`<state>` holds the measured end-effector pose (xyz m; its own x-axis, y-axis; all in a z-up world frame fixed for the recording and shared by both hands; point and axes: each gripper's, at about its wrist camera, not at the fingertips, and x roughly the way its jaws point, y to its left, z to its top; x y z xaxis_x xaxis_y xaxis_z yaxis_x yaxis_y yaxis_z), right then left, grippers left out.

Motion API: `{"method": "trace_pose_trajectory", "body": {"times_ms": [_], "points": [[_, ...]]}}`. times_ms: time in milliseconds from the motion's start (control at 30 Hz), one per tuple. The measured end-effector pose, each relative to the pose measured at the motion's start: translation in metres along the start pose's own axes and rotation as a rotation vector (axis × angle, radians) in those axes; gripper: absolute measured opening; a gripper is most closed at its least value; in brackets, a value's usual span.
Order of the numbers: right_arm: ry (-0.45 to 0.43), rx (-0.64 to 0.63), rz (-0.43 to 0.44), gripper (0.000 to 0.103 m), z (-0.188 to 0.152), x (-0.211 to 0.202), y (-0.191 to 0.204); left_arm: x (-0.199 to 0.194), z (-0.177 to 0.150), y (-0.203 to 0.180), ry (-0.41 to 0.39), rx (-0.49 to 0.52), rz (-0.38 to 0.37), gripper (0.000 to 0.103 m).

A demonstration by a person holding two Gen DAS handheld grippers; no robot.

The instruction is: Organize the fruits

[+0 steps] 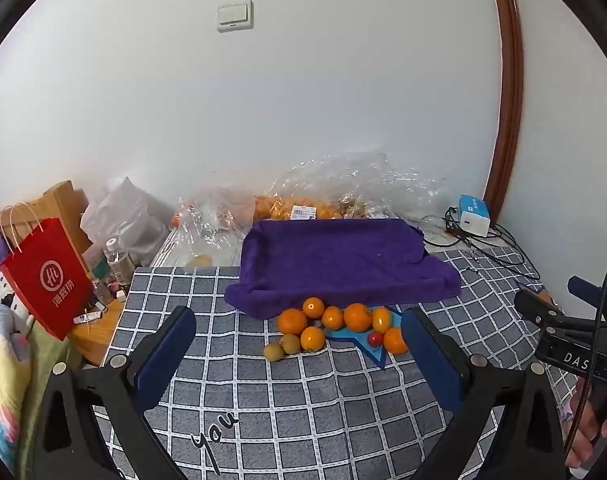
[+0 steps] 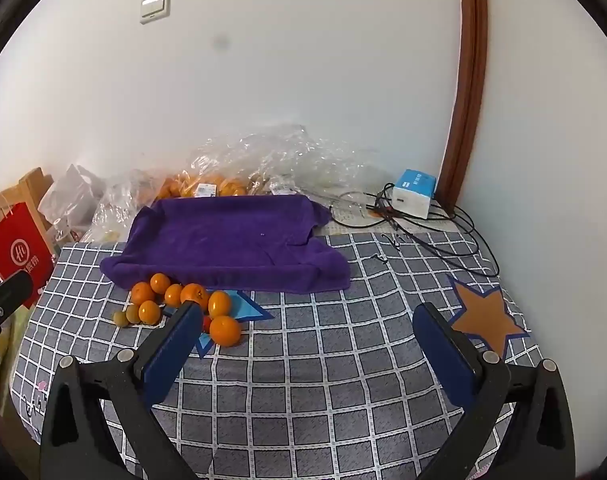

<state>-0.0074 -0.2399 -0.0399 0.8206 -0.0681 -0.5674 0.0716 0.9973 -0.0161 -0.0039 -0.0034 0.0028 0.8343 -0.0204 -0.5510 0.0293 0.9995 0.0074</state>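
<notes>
towel point(image 1: 335, 256): purple cloth, fuzzy, matt
oranges point(image 1: 357, 317): smooth, shiny skin
surface point(image 2: 303, 376): grey checked cloth, matt
bags point(image 2: 263, 152): clear, crinkly, shiny plastic
red bag point(image 1: 49, 276): paper

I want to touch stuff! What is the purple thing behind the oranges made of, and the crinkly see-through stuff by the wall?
The purple thing looks like soft, fuzzy cloth, maybe a towel: matte, no shine, with rounded, floppy edges. It seems draped over something tray-shaped, though that is hidden. The crinkly stuff looks like thin clear plastic bags: glossy, wrinkled, with more orange fruit showing through.
</notes>
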Motion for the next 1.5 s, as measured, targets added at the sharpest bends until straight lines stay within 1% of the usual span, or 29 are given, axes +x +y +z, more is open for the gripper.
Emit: {"method": "trace_pose_trajectory", "body": {"times_ms": [367, 700, 1500], "points": [[-0.014, -0.008, 0.0, 0.103, -0.004, -0.003, -0.001, 0.004, -0.001, 0.0, 0.017, -0.006, -0.01, 0.103], [-0.008, -0.003, 0.004, 0.103, -0.004, -0.005, 0.001, 0.006, -0.003, 0.001, 0.032, -0.014, -0.014, 0.103], [-0.032, 0.0, 0.01, 0.103, -0.002, -0.014, 0.0, -0.001, -0.002, -0.003, 0.018, -0.007, -0.029, 0.103]]}}
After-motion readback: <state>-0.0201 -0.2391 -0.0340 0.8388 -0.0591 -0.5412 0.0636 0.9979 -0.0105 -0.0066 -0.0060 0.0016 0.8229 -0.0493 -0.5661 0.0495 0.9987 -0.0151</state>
